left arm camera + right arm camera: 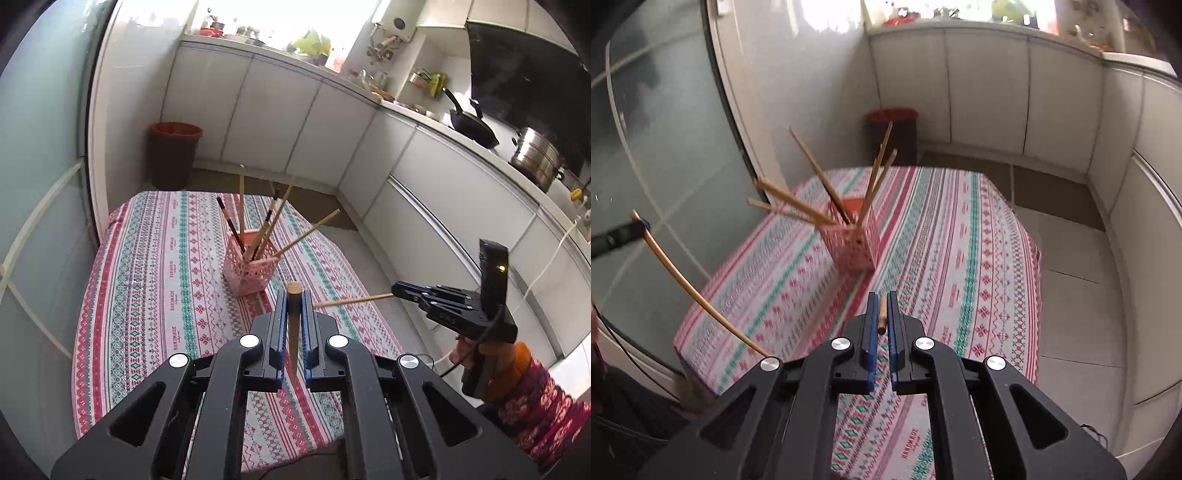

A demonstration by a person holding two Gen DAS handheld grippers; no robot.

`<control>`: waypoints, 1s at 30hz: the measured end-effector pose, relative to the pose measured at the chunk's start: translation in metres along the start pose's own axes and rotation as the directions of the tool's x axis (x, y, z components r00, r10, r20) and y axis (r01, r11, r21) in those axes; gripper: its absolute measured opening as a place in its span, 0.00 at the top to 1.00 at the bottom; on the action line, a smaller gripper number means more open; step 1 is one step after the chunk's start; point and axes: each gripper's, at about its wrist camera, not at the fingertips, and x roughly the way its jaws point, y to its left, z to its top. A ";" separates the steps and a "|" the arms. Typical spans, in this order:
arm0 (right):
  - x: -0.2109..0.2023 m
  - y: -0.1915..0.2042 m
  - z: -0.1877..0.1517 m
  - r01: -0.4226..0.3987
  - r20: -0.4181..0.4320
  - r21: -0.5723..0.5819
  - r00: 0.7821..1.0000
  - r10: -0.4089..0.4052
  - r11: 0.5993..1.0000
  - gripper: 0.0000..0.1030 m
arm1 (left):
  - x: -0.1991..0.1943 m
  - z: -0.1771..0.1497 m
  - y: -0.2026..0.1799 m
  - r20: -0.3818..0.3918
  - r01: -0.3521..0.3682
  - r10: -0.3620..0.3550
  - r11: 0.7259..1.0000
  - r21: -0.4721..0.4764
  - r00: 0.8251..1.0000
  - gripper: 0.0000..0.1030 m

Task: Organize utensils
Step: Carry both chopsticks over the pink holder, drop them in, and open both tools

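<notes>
A pink slotted basket [248, 271] stands on the patterned tablecloth [155, 280] and holds several chopsticks [275, 218], some wooden, some dark. It also shows in the right wrist view [855, 249]. My left gripper [294, 295] is shut on a wooden chopstick [294, 328], held above the table just in front of the basket. My right gripper [882, 300] is shut on another wooden chopstick [882, 314]. In the left wrist view the right gripper [397, 290] hangs off the table's right side, its chopstick [351, 300] pointing left. The left gripper's chopstick [690, 288] shows at the left of the right wrist view.
A dark bin with a red liner [173, 155] stands on the floor beyond the table. White cabinets [280, 110] run along the back and right, with a wok [472, 127] and steel pot [535, 157] on the counter. A glass door [657, 147] flanks the table's left.
</notes>
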 end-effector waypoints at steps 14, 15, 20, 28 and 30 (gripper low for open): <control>-0.065 0.000 0.055 -0.066 0.172 0.124 0.984 0.044 0.990 0.96 | -0.036 0.071 -0.024 0.162 -0.007 0.002 1.000 0.027 0.987 0.94; -0.071 0.001 0.063 -0.065 0.185 0.123 0.982 0.041 0.990 0.96 | -0.037 0.081 -0.027 0.176 -0.014 0.008 0.999 0.034 0.984 0.94; -0.092 0.009 0.103 -0.086 0.225 0.146 0.973 0.051 0.986 0.96 | -0.030 0.120 -0.044 0.227 -0.061 0.040 0.994 0.086 0.973 0.94; -0.105 0.023 0.162 -0.119 0.272 0.154 0.960 0.074 0.981 0.96 | 0.027 0.161 -0.050 0.244 -0.157 0.122 0.979 0.129 0.962 0.94; -0.101 0.024 0.175 -0.116 0.282 0.155 0.957 0.069 0.981 0.96 | 0.046 0.164 -0.047 0.237 -0.181 0.146 0.975 0.133 0.960 0.94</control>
